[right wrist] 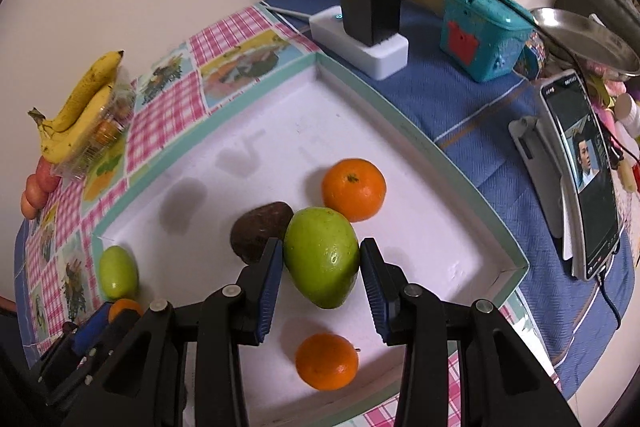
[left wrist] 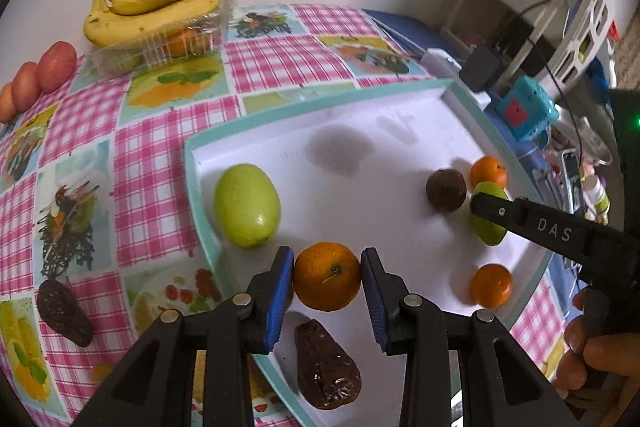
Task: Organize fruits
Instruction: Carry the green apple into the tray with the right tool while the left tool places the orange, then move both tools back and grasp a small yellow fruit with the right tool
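Both grippers are mid-delivery over the white tray [left wrist: 208, 163]: the left gripper [left wrist: 327, 277] has its fingers closed on an orange [left wrist: 326, 275], the right gripper [right wrist: 320, 263] on a green fruit [right wrist: 322, 257], so each load likely needs lowering beside its kind before release.

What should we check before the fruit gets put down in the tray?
1. Left gripper fingers squeeze the orange: ok.
2. Right gripper fingers squeeze the green fruit: ok.
3. Tray has bare white floor left: ok.
4. Orange is lifted off the tray floor: cannot tell.
5. Room beside the green fruit: not ok, a brown fruit and another orange sit close behind it.
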`<state>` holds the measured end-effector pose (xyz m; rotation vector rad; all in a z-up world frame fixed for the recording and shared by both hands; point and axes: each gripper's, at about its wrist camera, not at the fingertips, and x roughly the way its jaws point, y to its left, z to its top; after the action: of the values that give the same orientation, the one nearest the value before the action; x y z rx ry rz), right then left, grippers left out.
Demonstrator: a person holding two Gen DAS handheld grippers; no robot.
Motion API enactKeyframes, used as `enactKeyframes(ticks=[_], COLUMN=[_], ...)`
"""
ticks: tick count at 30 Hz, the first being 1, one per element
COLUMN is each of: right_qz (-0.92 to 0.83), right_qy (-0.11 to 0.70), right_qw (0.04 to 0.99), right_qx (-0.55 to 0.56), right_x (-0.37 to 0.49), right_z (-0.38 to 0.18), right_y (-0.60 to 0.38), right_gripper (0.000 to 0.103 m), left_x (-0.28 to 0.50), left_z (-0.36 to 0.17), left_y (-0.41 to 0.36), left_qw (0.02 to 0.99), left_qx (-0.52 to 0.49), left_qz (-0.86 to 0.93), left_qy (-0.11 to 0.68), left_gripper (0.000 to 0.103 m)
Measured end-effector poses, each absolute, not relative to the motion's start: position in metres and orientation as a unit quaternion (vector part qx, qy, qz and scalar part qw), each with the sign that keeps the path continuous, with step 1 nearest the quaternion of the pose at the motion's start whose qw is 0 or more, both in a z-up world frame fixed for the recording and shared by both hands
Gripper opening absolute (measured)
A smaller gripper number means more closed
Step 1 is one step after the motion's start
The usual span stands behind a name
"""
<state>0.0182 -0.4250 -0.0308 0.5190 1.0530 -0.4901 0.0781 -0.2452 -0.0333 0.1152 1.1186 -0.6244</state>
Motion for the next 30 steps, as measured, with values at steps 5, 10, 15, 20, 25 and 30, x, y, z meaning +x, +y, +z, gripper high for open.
enactKeyframes(ticks=[5, 10, 15, 20, 25, 30], right_qz=[-0.227, -0.228, -0.228, -0.228, -0.231, -0.218], right_qy=[0.500, 0.501, 0.502, 0.512, 0.499, 0.489], right_qw=[0.798, 0.798, 0.796, 0.797, 0.810, 0.824], right_qx=[0.250, 0.245, 0.249, 0.224, 0.204, 0.183], right_x=[0.019, 0.020, 0.021, 0.024, 0.024, 0.029], right_z=[-0.041, -0.041, -0.040, -0.037, -0.021, -0.005], right_y=[-0.427, -0.426, -0.427, -0.422, -0.415, -0.402], right_gripper=[0.041, 0.041, 0.041, 0.046, 0.052, 0.065], left_x=[0.076, 0.077, 0.077, 0.074, 0.075, 0.092], left_z=[-0.041, -0.042, -0.039, -0.023, -0.008, -0.004], left_y=[-0.251, -0.248, -0.248, -0.247, -0.239, -0.205], left_qw=[0.795, 0.793, 0.789, 0.792, 0.802, 0.808], left_qx=[0.065, 0.055, 0.051, 0.052, 0.063, 0.034], left_qz=[-0.288, -0.289, -0.290, -0.303, -0.296, -0.247], left_qy=[0.529, 0.533, 0.539, 0.528, 0.516, 0.534], left_gripper=[0.037, 0.038, 0.039, 0.060, 0.072, 0.081])
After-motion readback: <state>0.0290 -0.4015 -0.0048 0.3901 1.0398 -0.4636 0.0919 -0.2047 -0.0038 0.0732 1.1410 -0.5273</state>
